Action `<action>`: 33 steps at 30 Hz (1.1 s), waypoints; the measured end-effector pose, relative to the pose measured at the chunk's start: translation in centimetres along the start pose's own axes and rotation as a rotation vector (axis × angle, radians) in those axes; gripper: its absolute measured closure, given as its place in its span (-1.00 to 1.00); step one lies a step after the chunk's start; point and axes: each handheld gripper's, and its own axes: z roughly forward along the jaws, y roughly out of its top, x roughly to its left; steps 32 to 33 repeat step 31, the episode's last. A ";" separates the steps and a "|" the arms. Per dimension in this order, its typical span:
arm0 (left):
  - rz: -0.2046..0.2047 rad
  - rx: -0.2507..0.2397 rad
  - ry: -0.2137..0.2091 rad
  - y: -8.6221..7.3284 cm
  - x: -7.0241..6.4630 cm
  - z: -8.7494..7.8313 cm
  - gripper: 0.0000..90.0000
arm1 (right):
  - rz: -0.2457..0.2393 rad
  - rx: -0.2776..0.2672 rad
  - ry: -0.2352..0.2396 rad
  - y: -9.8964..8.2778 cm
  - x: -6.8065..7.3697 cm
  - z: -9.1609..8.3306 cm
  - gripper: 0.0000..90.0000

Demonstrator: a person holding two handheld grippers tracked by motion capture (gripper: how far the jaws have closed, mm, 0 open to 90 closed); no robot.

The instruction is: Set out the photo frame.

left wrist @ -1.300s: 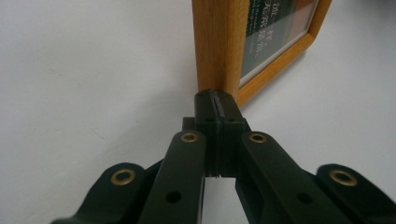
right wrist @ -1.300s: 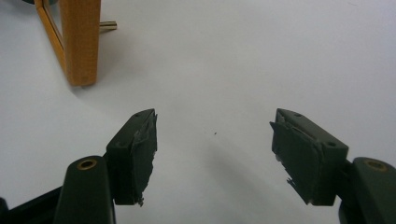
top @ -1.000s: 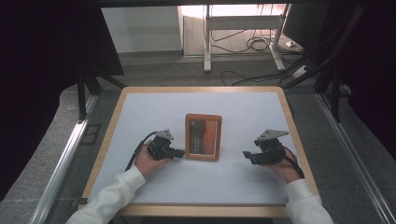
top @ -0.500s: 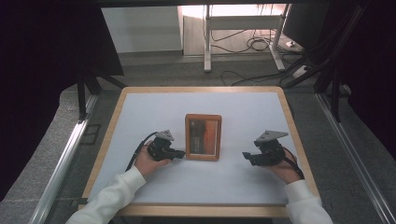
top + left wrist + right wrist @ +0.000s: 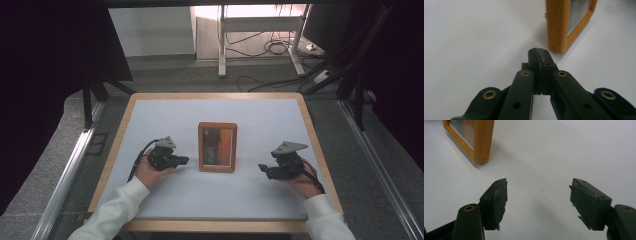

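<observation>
A wooden picture frame (image 5: 217,147) lies flat at the middle of the white table top (image 5: 165,120). My left gripper (image 5: 186,160) rests to its left, tips pointing at the frame's near left corner (image 5: 559,27) and a short way off it. Its jaws (image 5: 539,51) are shut, pads together with nothing between them, and have just been opening by a hair. My right gripper (image 5: 262,169) sits right of the frame, pointing left. In the right gripper view it (image 5: 539,195) stands open and empty, the frame's corner (image 5: 482,142) at upper left.
The white top has a raised wooden rim (image 5: 115,150) all round. Beyond the far edge are a grey floor, desk legs (image 5: 221,45) and cables (image 5: 270,47). Dark curtains hang at both sides.
My left gripper has drawn back a little to the left, away from the frame. The right hand and the frame have stayed where they were.
</observation>
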 end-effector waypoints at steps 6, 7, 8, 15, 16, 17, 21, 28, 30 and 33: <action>-0.082 -0.061 0.108 -1.8 0.9 -2.2 0.47 | 0.043 0.004 -0.063 -1.6 -0.4 -0.3 -0.34; -0.094 -0.066 0.118 -2.1 0.8 -2.4 0.36 | 0.051 0.001 -0.069 -1.9 -0.5 -0.4 -0.34; -0.101 -0.070 0.133 -2.5 0.7 -2.8 0.26 | 0.064 -0.001 -0.074 -2.3 -0.5 -0.6 -0.34; -0.137 -0.062 0.179 -3.9 0.8 -3.6 -0.18 | 0.098 -0.030 -0.098 -3.8 -1.1 -1.4 -0.35; -0.140 -0.064 0.180 -3.9 0.8 -3.6 -0.19 | 0.105 -0.037 -0.100 -3.8 -1.1 -1.5 -0.35; -0.140 -0.067 0.182 -4.0 0.9 -3.7 -0.20 | 0.108 -0.045 -0.100 -3.8 -1.2 -1.5 -0.35; -0.132 -0.077 0.184 -4.0 0.9 -3.9 -0.25 | 0.095 -0.059 -0.097 -3.8 -1.1 -1.4 -0.35; -0.125 -0.072 0.179 -4.0 0.7 -3.7 -0.30 | 0.092 -0.089 -0.090 -3.6 -1.1 -1.4 -0.36; -0.127 -0.075 0.182 -4.1 0.6 -3.8 -0.33 | 0.098 -0.106 -0.092 -3.6 -1.2 -1.5 -0.37; -0.126 -0.075 0.184 -4.2 0.6 -3.8 -0.34 | 0.101 -0.110 -0.093 -3.6 -1.2 -1.5 -0.38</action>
